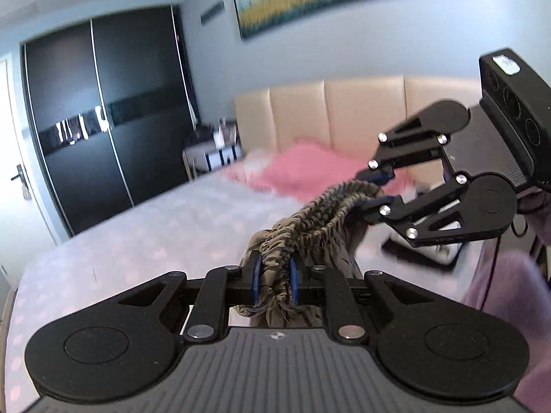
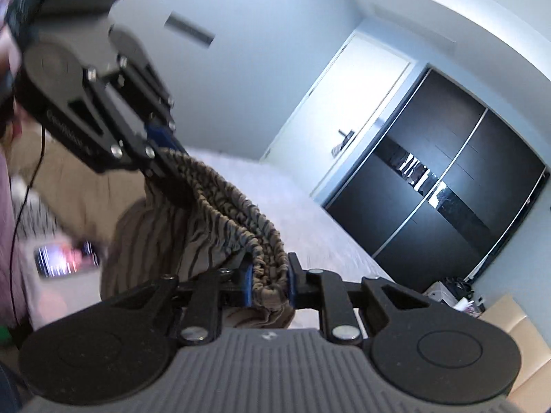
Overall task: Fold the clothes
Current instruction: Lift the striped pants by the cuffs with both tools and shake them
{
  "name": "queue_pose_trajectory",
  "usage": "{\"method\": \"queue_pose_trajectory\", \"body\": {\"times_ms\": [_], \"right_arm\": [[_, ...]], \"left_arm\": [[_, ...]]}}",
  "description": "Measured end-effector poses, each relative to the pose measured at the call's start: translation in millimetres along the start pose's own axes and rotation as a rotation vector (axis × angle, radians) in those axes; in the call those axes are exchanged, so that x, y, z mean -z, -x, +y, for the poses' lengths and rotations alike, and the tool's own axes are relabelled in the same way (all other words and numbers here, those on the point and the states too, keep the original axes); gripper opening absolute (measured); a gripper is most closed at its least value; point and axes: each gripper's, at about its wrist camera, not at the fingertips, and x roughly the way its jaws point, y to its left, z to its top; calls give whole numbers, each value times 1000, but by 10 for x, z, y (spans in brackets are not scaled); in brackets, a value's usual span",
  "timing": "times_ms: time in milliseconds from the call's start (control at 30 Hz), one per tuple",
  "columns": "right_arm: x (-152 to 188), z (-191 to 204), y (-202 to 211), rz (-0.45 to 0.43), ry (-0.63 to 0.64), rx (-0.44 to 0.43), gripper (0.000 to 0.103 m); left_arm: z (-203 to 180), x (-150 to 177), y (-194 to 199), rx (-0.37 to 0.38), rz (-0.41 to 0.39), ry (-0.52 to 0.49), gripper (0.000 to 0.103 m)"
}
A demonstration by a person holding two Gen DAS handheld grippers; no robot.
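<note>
A brown garment with dark stripes and a gathered elastic waistband (image 1: 320, 220) hangs in the air between both grippers, above the bed. My left gripper (image 1: 274, 280) is shut on one end of the waistband. My right gripper (image 1: 377, 189) is shut on the other end, up and to the right. In the right wrist view the right gripper (image 2: 268, 284) clamps the waistband (image 2: 227, 203), and the left gripper (image 2: 164, 144) holds its far end at upper left. The rest of the garment (image 2: 151, 227) hangs down below the band.
The bed (image 1: 144, 241) has a pale dotted sheet, a pink blanket (image 1: 303, 168) and a beige padded headboard (image 1: 344, 110). A black sliding wardrobe (image 1: 103, 120) and a white door (image 2: 354, 103) stand beyond. A phone (image 2: 65, 256) lies on the bed. A cardboard box (image 2: 513, 323) stands at right.
</note>
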Motion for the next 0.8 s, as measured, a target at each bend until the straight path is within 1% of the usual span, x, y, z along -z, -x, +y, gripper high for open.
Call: {"method": "queue_pose_trajectory", "body": {"times_ms": [67,133,200,267,300,367,433,533,633,700,733,800], "right_arm": [[-166,-171,135,-15,-30,-22,21],[-306,-305,279,-31,-72,-63,21],[-404,-418,386,-53,-143,-142,20],[-497,-525,481,-77,-219,-228,20],[-529,-550,504,-76,-228,-234,20],[-563,-569,512,-56,-209,-193,19],[-528,-627,488,-26,-203,-139,19],[-491,-738,479,-8,-220,-94,19],[-443,-757,444,-19,-234,-127,19],[-389,-755,433,-21,-247,-184,19],[-363,-768,454,-20,-260,-220,19],[-266,-841,528,-27,-285,-246,19]], "left_arm": [[36,-127,77,9,-34,19,14],[78,-186,110,15,-59,31,14],[121,-175,99,18,-75,42,14],[177,-123,39,55,-82,79,14],[178,-103,23,63,-82,84,14],[152,-87,21,69,-73,62,14],[105,-74,47,106,-70,53,14],[65,-46,91,158,-84,43,14],[102,-55,87,149,-91,52,14],[140,-62,130,163,-104,80,14],[143,-70,156,171,-116,81,14],[108,-107,198,174,-142,56,14]]}}
